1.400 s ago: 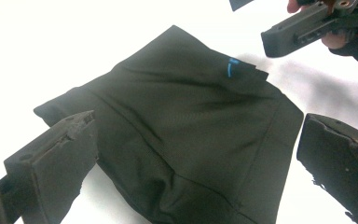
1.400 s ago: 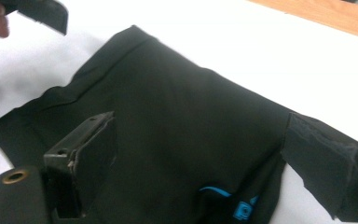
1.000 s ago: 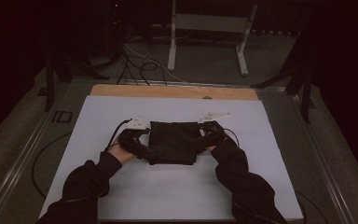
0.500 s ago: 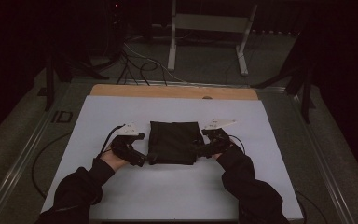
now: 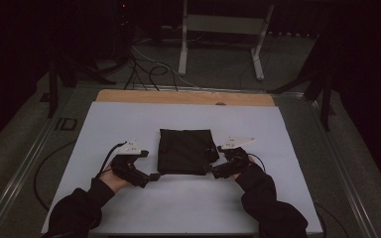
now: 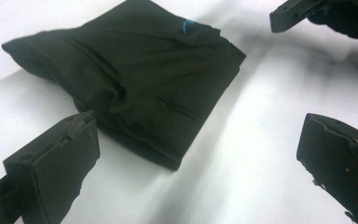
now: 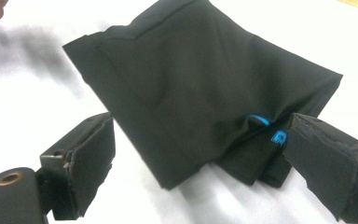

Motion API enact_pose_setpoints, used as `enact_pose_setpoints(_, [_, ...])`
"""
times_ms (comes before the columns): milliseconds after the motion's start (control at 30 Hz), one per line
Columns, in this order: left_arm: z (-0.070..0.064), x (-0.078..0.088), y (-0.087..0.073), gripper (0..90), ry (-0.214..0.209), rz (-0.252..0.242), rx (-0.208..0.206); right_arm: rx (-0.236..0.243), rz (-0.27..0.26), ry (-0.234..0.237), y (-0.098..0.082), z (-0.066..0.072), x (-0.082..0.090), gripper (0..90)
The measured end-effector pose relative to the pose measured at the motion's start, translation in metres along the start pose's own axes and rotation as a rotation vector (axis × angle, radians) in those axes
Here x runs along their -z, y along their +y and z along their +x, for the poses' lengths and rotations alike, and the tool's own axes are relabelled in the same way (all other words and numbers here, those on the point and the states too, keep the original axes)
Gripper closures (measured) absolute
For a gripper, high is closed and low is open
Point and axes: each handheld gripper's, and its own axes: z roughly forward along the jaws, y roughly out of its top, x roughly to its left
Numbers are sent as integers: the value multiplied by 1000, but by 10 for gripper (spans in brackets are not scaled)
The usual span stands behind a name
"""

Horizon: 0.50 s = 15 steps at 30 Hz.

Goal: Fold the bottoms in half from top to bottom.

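Black cloth (image 5: 185, 150), folded into a square, is lying mid-table (image 5: 188, 208). Left tongs (image 5: 153, 176) are gaping wide just off its near-left corner; right tongs (image 5: 211, 169) are spread wide around its right edge. Folding seems nearly done; next comes closing on an edge.

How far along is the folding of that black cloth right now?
Done: the black folded cloth garment lies as a compact rectangle on the white table cover. In hand: nothing; left gripper and right gripper sit open beside it. Left: perhaps a final fold or tidying the bunched corner.
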Motion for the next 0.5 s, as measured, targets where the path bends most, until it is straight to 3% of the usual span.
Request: enact_pose_setpoints(500, [-10, 14, -24, 0, 15, 0, 7, 3, 21, -3, -27, 7, 22, 90])
